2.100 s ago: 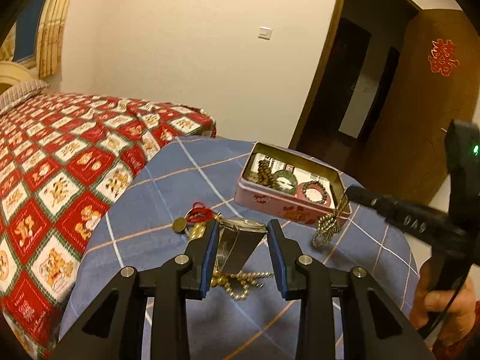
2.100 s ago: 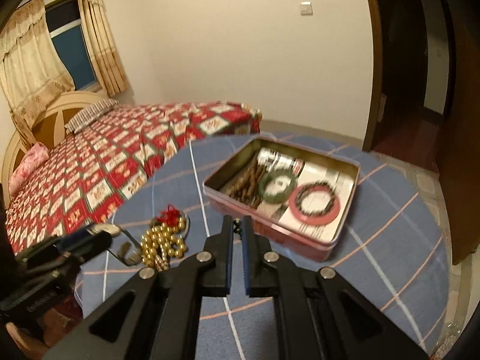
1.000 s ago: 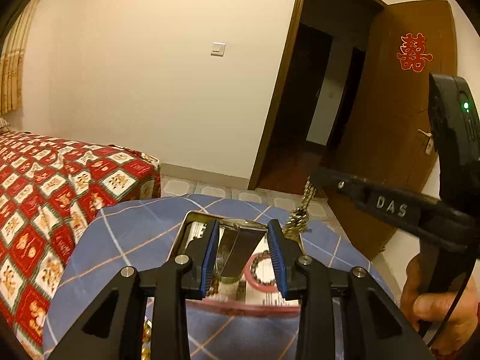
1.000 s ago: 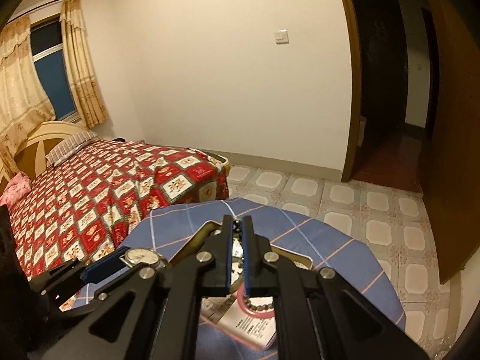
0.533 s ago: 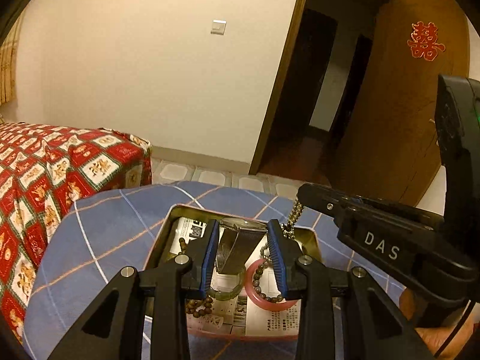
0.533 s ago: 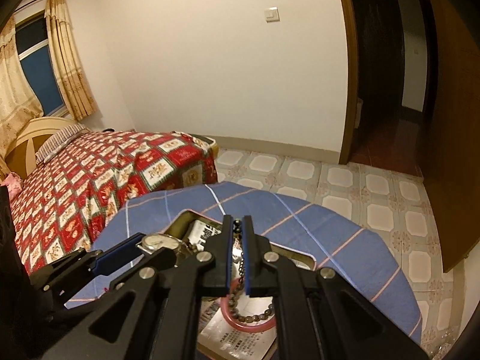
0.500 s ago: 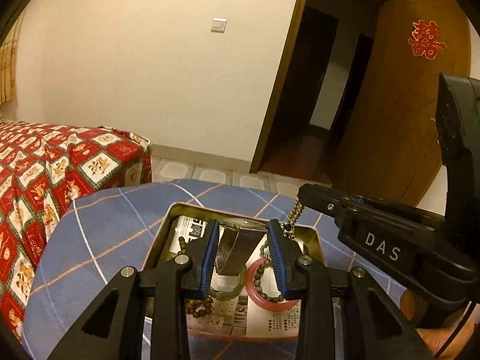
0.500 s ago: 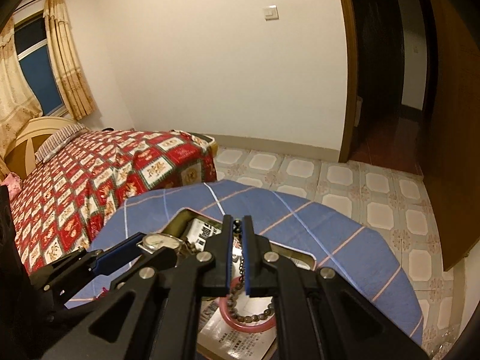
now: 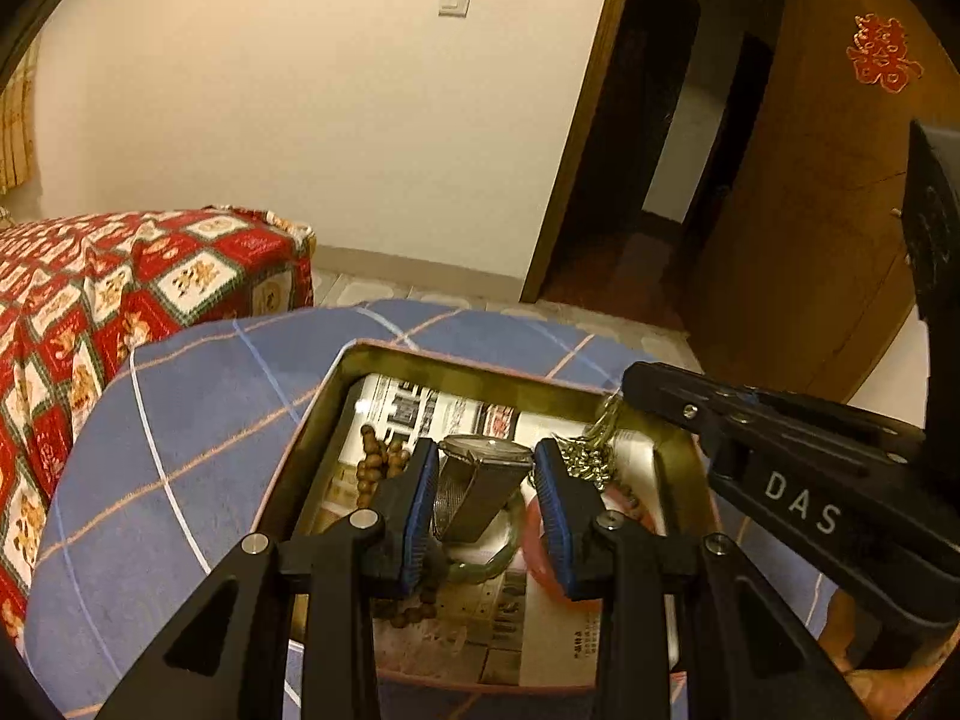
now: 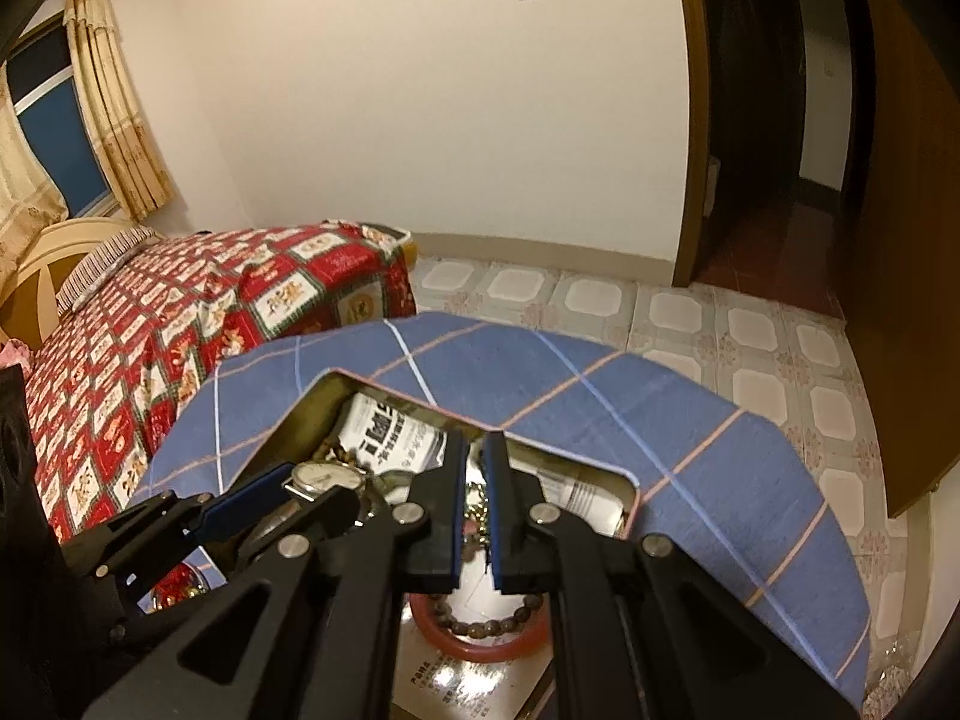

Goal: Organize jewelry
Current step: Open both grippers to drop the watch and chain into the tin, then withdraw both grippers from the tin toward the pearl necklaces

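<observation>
Compared with half a second ago, both grippers are sitting lower over the tin (image 9: 312, 414), which is now filling more of each view. In the right wrist view the blue pads are standing slightly further apart than before.

The left gripper (image 9: 485, 501) is clamping a silver watch (image 9: 480, 483) by its case. The dial is facing up, and the mesh strap is hanging down toward 7 o'clock, its long axis steeply tilted. The watch is hovering above the green bangle (image 9: 480, 564) inside the tin.

The right gripper (image 10: 476, 510) is pinching a gold chain (image 9: 585, 456), which is dangling from its tip at 2 o'clock of the watch, its lower end gathering over the red ring (image 10: 480, 639). Brown beads (image 9: 375, 462) are lying at 9 o'clock. The tin is resting on the blue checked tablecloth (image 9: 180, 420).
</observation>
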Tool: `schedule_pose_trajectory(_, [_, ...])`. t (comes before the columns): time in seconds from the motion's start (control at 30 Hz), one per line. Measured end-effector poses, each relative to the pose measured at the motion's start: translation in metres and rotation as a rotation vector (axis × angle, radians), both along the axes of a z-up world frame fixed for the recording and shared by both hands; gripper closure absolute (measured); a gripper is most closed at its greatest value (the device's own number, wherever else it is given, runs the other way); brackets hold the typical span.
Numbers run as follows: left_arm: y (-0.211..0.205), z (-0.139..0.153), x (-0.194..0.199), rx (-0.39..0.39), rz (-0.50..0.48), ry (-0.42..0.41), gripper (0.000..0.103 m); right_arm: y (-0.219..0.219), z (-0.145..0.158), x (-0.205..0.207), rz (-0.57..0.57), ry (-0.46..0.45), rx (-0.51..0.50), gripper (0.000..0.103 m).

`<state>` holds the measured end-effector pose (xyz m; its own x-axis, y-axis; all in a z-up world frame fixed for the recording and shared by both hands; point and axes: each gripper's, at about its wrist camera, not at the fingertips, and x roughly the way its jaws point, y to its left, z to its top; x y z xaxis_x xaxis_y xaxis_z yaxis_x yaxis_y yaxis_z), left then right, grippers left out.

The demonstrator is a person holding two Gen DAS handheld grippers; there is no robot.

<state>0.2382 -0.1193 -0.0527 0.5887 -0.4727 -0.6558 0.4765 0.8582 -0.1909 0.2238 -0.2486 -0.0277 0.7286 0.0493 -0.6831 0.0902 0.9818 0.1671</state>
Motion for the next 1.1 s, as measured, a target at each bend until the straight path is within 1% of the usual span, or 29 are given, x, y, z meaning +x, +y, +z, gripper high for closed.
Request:
schedule_pose_trajectory(0.03, [0.0,-0.002,0.001,0.008,0.008,0.012,0.069,0.001,-0.001,0.001,-0.005,0.01,0.001,0.068])
schedule_pose_trajectory(0.07, [0.0,-0.004,0.002,0.012,0.014,0.026,0.069,0.0,-0.003,0.0,-0.017,0.024,0.003,0.051])
schedule_pose_trajectory(0.1, [0.002,-0.007,0.004,0.017,0.024,0.05,0.069,-0.001,-0.003,0.0,-0.028,0.028,0.006,0.021])
schedule_pose_trajectory(0.13, [0.003,-0.007,0.004,0.018,0.031,0.061,0.067,-0.002,-0.002,-0.004,-0.044,0.015,0.006,0.012])
schedule_pose_trajectory(0.2, [0.006,-0.007,0.003,0.027,0.049,0.065,0.056,-0.002,0.003,-0.011,-0.051,-0.017,-0.005,0.012])
schedule_pose_trajectory(0.23, [0.007,-0.006,0.002,0.035,0.059,0.058,0.045,0.0,0.005,-0.012,-0.05,-0.018,-0.01,0.012])
schedule_pose_trajectory(0.27, [0.009,-0.004,-0.001,0.045,0.076,0.045,0.038,0.0,0.007,-0.014,-0.051,-0.019,-0.015,0.012])
schedule_pose_trajectory(0.37, [0.014,0.002,-0.006,0.054,0.095,0.025,0.037,0.002,0.01,-0.018,-0.058,-0.021,-0.008,0.012])
schedule_pose_trajectory(0.53, [0.02,0.011,-0.019,0.089,0.115,-0.003,0.037,0.007,0.018,-0.029,-0.066,-0.034,0.001,0.012])
schedule_pose_trajectory(0.7, [0.037,0.017,-0.032,0.054,0.127,0.011,0.037,0.019,0.026,-0.043,-0.065,-0.053,-0.023,0.012])
schedule_pose_trajectory(0.8, [0.047,0.021,-0.045,0.045,0.143,0.001,0.037,0.03,0.029,-0.053,-0.051,-0.065,-0.043,0.012])
schedule_pose_trajectory(0.93, [0.06,0.024,-0.064,0.072,0.162,-0.034,0.036,0.045,0.026,-0.064,-0.036,-0.068,-0.078,0.012])
schedule_pose_trajectory(1.03, [0.071,0.024,-0.08,0.103,0.191,-0.066,0.036,0.053,0.021,-0.075,-0.028,-0.062,-0.071,0.012])
schedule_pose_trajectory(1.1, [0.078,0.024,-0.09,0.102,0.2,-0.083,0.036,0.059,0.018,-0.081,-0.02,-0.06,-0.071,0.012])
